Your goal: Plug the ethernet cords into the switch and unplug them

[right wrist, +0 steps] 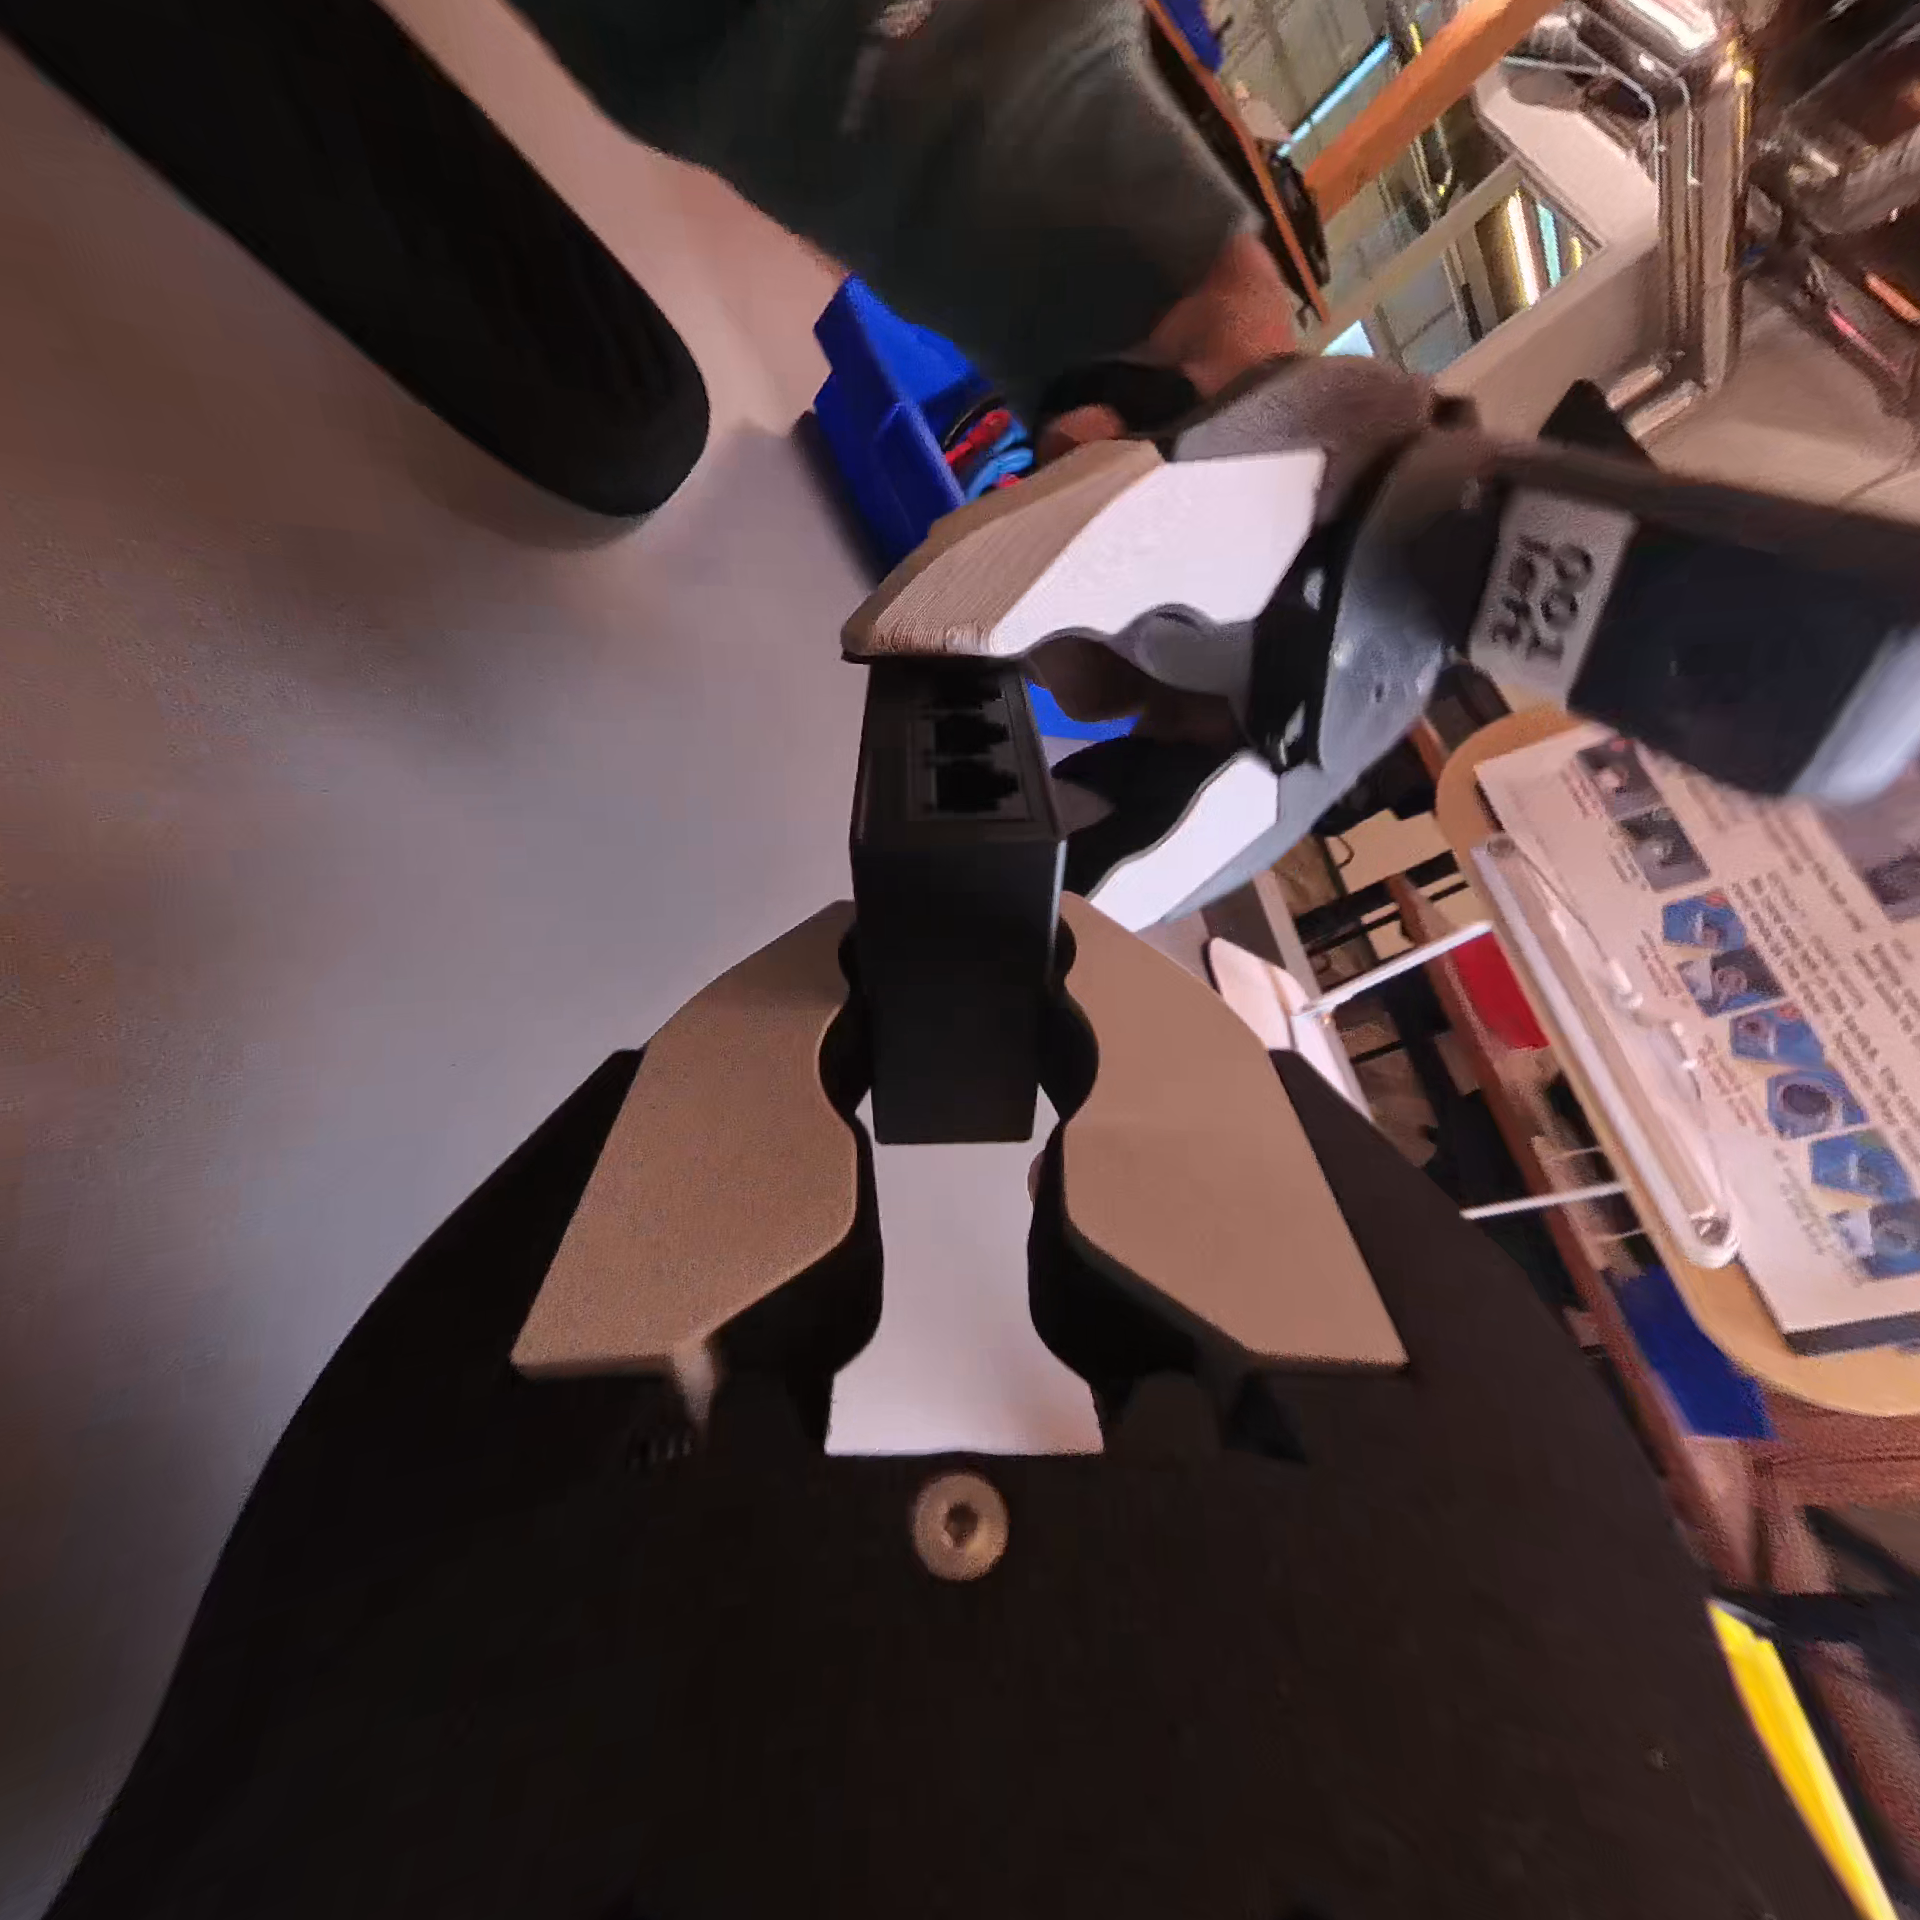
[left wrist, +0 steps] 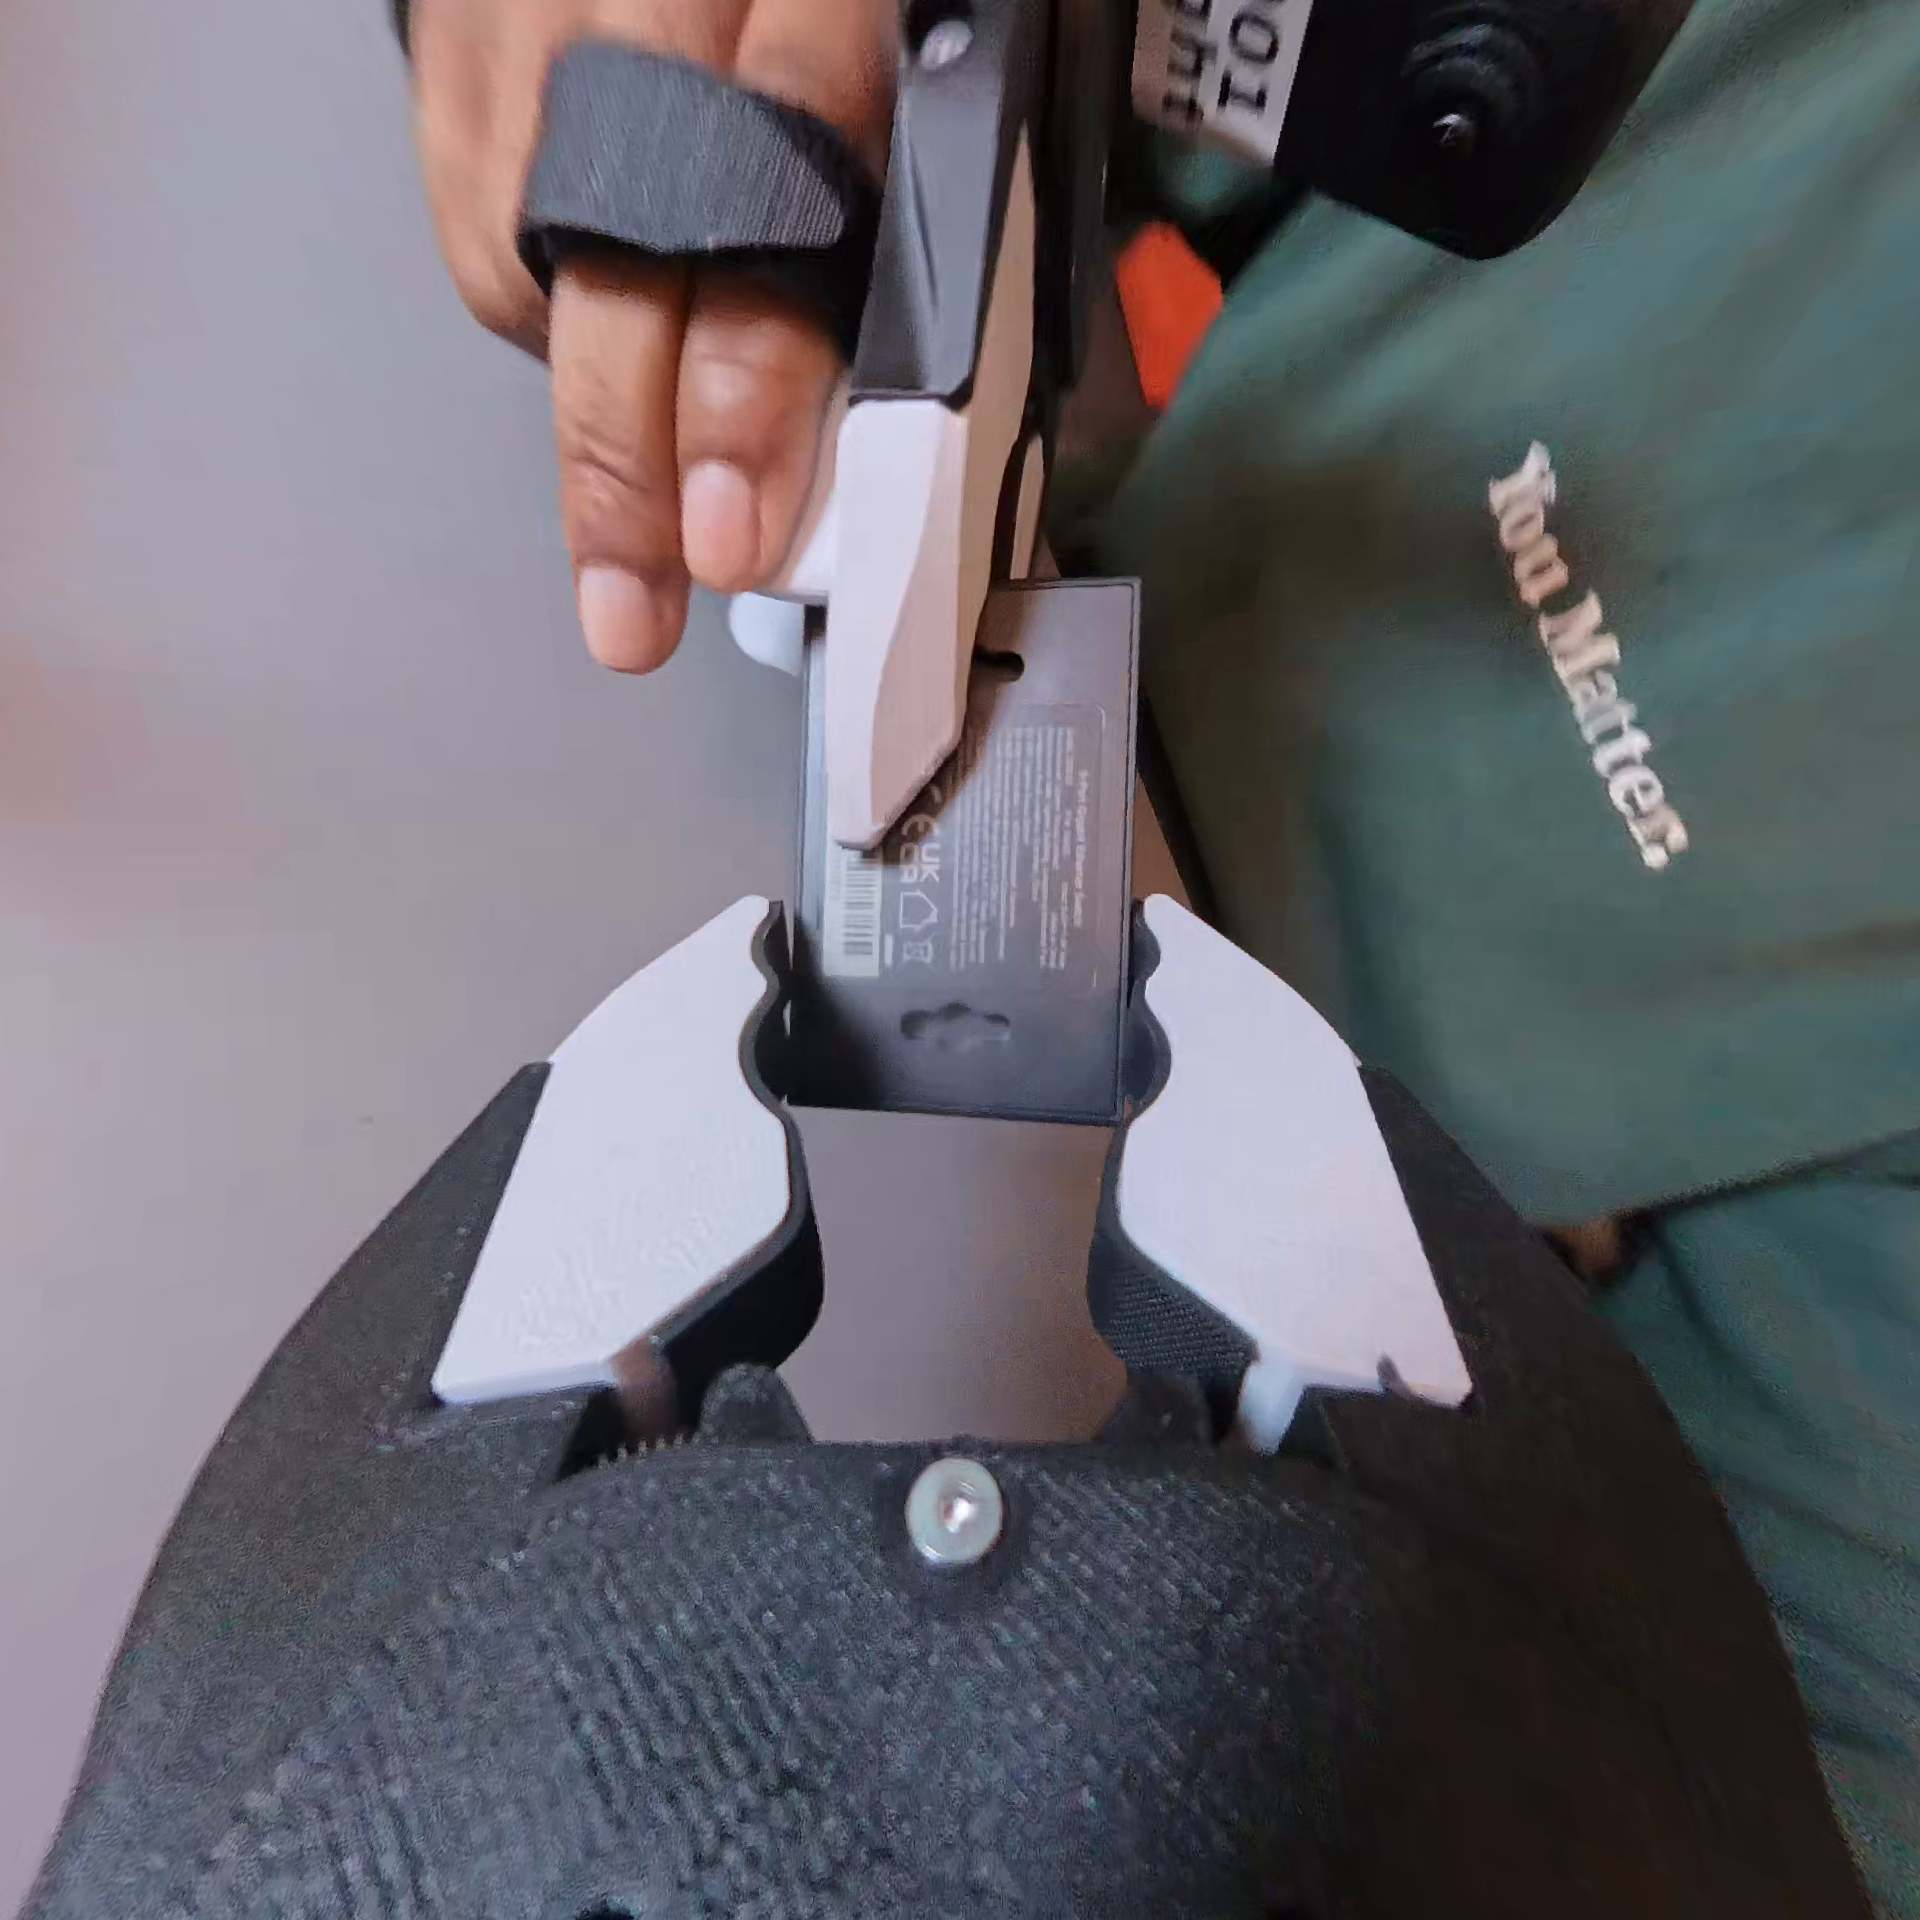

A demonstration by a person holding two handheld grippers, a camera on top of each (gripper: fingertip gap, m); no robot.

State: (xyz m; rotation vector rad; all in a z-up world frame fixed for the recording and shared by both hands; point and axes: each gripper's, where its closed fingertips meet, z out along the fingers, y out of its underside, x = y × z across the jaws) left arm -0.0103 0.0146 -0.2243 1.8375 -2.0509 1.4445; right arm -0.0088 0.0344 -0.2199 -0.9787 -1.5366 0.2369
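Starting at the left of the left wrist view, a person's hand (left wrist: 665,343) with a black strap over two fingers holds the right gripper (left wrist: 894,717), which comes down from above with one pale finger lying over the labelled underside of the switch (left wrist: 997,935); beyond it on the right is a green sleeve (left wrist: 1507,727). The left gripper (left wrist: 961,997) has its jaws clamped on the two narrow side edges of the near end of the switch, so both tools hold one small black box lifted clear of the pale table (left wrist: 260,727). In the right wrist view the right gripper (right wrist: 956,1029) is likewise shut on the box across its thin faces, the empty row of ports (right wrist: 961,753) facing up and away, the left gripper (right wrist: 1039,665) capping the far end, and a blue bin (right wrist: 894,416) lying behind. No ethernet cord can be seen plugged in. The switch looks light, rigid and smooth-skinned, likely to twist in a pinch; holding it by the flat side walls away from the ports, as now, keeps the sockets free
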